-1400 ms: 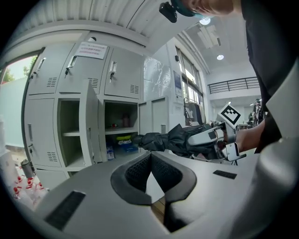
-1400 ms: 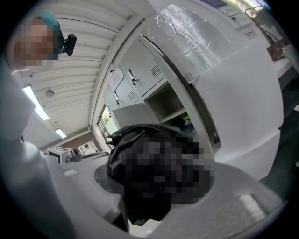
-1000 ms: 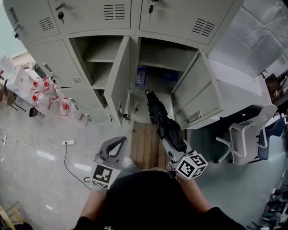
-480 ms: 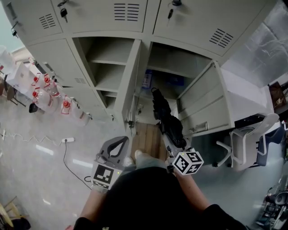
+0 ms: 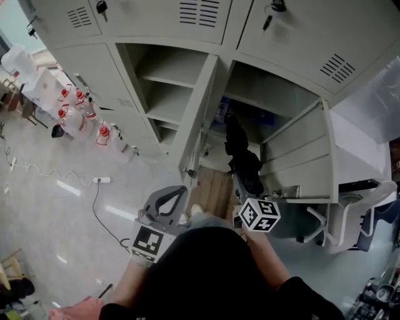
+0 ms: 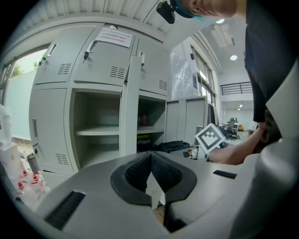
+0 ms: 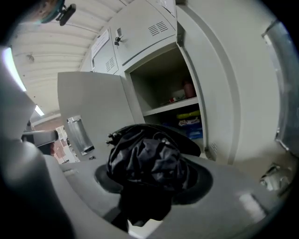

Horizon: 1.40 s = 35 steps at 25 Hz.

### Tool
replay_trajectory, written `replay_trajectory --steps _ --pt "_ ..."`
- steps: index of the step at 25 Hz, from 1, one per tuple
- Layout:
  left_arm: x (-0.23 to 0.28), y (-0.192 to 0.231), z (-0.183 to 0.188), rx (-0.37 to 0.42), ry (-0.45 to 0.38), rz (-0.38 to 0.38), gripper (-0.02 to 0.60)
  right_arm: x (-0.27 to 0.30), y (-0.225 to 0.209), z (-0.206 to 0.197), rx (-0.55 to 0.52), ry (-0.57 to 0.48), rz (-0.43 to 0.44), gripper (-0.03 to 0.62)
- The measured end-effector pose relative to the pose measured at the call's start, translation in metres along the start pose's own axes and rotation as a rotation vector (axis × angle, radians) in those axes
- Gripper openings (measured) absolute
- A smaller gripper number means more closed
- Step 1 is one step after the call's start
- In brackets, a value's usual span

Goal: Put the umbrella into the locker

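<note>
Head view had your right gripper (image 5: 245, 191) clamped on the umbrella (image 5: 240, 156). It was black and folded, and right gripper view showed bunched fabric filling the jaws. The umbrella pointed away from you at the locker (image 5: 187, 37). Its far end lay over the dark mouth of the lower right bay (image 5: 275, 100), between the left door (image 5: 201, 119) and the right door (image 5: 300, 153), both swung open. I couldn't tell whether the tip was past the sill. Right gripper view showed a shelf (image 7: 170, 106) in that bay with a red item on it and yellow and blue packs underneath. Your left gripper (image 6: 150, 163) had its jaws together, held low by your left side and well apart from the umbrella. It faced the left bay (image 5: 169, 87), which was also open, with bare shelves. Keys (image 5: 102, 7) hung in the upper door locks. A wood board (image 5: 212, 190) lay on the floor in front of the locker, under the umbrella. Bottles (image 5: 81, 115) with red caps stood off to the left, with a power strip (image 5: 102, 180) and its cable near them. A chair (image 5: 359, 215) was at the right.
</note>
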<state>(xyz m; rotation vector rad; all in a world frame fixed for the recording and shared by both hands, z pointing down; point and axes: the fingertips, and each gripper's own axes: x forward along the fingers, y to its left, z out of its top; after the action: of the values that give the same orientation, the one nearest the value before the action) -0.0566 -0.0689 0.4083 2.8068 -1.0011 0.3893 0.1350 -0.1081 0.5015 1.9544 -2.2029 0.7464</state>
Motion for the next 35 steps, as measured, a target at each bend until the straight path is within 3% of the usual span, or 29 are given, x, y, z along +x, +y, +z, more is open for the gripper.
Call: replay_trajectory --steps 4,10,17,20,24,28,32,35 --pt "0.001 0.0 -0.005 0.067 0.005 0.002 0.012 0.024 -0.007 -0.003 -0.026 0.012 -0.034 0.233" --pt "0.005 -0.002 -0.01 0.017 0.025 0.03 0.012 0.065 -0.02 -0.01 -0.091 0.05 -0.093 0.236" --pt "0.014 -0.004 -0.014 0.046 0.037 0.043 0.012 0.103 -0.052 -0.017 -0.099 0.089 -0.179 0.246" --pt "0.019 -0.003 -0.012 -0.021 0.043 0.071 0.012 0.119 -0.06 -0.014 -0.136 0.088 -0.205 0.255" --pt "0.024 -0.004 -0.016 0.014 0.053 0.068 0.012 0.142 -0.067 -0.012 -0.186 0.095 -0.216 0.267" --pt "0.028 -0.005 -0.017 -0.023 0.062 0.08 0.012 0.162 -0.072 -0.011 -0.219 0.105 -0.221 0.275" --pt "0.031 -0.006 -0.021 0.04 0.063 0.065 0.012 0.179 -0.081 -0.011 -0.227 0.122 -0.229 0.281" --pt "0.032 -0.008 -0.024 0.043 0.069 0.065 0.012 0.197 -0.091 -0.012 -0.245 0.152 -0.239 0.288"
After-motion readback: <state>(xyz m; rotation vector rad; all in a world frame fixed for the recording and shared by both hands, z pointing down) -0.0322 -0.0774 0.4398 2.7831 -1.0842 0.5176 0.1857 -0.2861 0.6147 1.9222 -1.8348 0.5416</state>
